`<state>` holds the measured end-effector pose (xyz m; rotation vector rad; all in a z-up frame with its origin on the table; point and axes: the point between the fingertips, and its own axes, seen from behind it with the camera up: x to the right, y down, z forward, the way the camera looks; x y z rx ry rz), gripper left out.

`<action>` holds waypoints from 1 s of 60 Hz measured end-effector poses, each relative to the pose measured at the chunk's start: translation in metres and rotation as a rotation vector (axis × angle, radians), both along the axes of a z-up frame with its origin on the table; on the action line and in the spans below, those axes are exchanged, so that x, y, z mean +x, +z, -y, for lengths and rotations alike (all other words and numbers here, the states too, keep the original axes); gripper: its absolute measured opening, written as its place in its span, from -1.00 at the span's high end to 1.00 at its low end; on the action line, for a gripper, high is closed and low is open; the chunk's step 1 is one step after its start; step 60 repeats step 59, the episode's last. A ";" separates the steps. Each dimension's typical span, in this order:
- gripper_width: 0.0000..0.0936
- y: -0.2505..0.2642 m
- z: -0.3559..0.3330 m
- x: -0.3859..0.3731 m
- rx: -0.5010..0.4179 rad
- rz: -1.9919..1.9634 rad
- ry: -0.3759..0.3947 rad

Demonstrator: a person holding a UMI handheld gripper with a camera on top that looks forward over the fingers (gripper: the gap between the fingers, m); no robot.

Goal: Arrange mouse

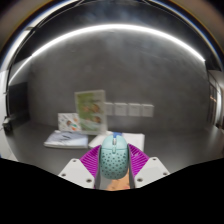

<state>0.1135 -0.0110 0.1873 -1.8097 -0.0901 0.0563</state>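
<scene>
Showing the tool (113, 178) with a mouse (115, 160) held between its two fingers — the purple pads (93, 160) lie against the mouse's left and right flanks, so the tool appears clamped on it. The mouse is pale blue-grey with a speckled shell and a warmer, tan-coloured rear; its nose points forward, away from the camera, just above a white sheet (95, 140) on the worktop (170, 130). Whether the mouse rests on the surface or is lifted clear cannot be told from this view.

Handling, as a judgement: the mouse is likely light and rigid, with a smooth, curved plastic shell that could slip under a shallow pinch. The flanks at mid-length, where the sides run most nearly parallel, offer the best hold — the present grip sits about there. Pressure on the front buttons is best avoided.

Beyond the fingers, a green-and-white card (90, 110) stands upright against the grey wall, with a flat printed booklet (68, 123) beside it. No container is visible in this view.
</scene>
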 end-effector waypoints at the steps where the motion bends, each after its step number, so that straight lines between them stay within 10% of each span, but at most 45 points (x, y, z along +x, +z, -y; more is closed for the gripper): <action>1: 0.17 -0.008 0.004 0.015 -0.014 0.008 -0.024; 21: 0.15 -0.198 -0.007 0.100 -0.365 0.007 -0.117; 34: -0.18 -0.198 -0.012 0.096 -0.390 -0.025 -0.086; 42: -0.81 -0.193 -0.001 0.090 -0.390 -0.100 -0.025; 60: -0.79 -0.164 0.102 0.134 -0.325 -0.137 0.001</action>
